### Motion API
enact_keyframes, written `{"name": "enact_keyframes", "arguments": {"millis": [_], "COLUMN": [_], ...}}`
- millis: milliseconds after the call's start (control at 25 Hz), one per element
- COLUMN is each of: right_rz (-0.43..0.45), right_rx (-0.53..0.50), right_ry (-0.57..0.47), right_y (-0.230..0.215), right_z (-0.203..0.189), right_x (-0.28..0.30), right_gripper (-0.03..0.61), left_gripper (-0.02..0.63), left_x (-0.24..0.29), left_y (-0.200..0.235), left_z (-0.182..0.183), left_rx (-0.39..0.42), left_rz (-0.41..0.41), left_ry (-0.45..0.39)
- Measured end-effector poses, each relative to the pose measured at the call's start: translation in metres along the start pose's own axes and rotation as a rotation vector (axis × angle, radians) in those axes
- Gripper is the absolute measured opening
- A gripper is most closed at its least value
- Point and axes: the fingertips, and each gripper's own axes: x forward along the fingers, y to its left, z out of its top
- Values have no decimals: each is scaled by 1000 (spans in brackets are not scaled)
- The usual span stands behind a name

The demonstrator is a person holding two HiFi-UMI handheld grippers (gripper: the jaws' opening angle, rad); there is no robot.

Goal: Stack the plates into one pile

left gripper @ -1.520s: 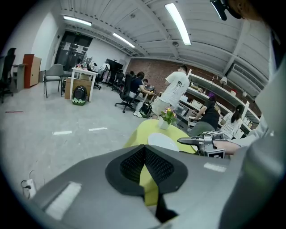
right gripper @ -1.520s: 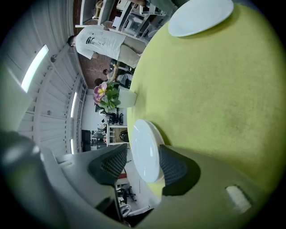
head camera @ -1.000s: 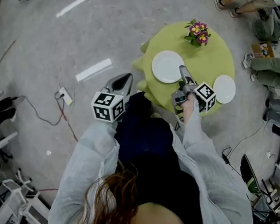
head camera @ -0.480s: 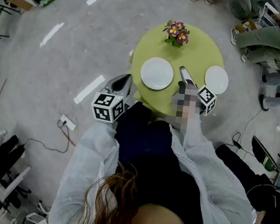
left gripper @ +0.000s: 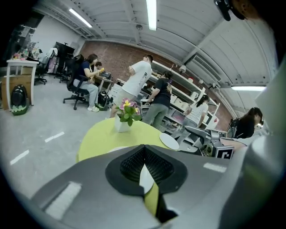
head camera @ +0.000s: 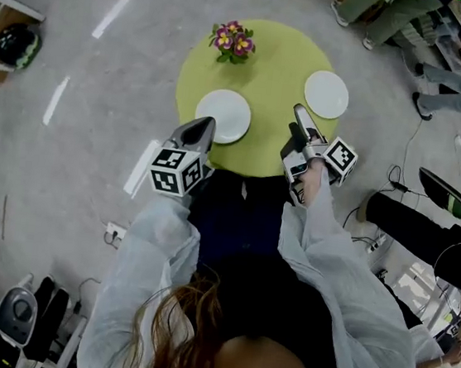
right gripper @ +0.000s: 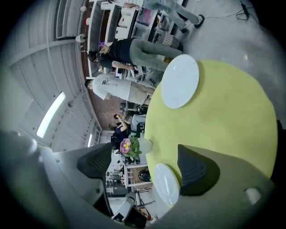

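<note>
White near plate is laid by the left hand-held gripper (clenched, empty) on the green table; the far plate is set apart, beyond the right hand-held gripper, whose wide, empty jaws have just been narrowed. Reaching is judged under way; a rim must be grasped next.

Your head view sits way up above you and looks pretty much straight down, so the table ends up far below and small. Your left gripper view is low at the near edge, facing level across the top toward the flowers and the room behind. Your right gripper view looks across too, just rolled sideways and closer in. All three share the tabletop, near plate, far plate and flowers.
</note>
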Motion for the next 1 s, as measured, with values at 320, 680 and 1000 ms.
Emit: {"name": "enact_keyframes", "arguments": {"millis": [320,680,1000], "right_rz": [24,-48,-141], "right_rx": [16,-35,-181], "right_ry": [-97,-92,18], "right_y": [-3,-29,-59], "right_z": [64,159,202], "right_x": [-41,-55,-23], "right_gripper": [397,357,340], "left_gripper": [12,14,12], "left_x": [43,106,144], "left_y": [-40,-96,-106], "left_z": [-4,2,1], "left_rx": [23,-9,-49], "left_rz": [-70,-58,-1], "left_ry": [76,108,120]}}
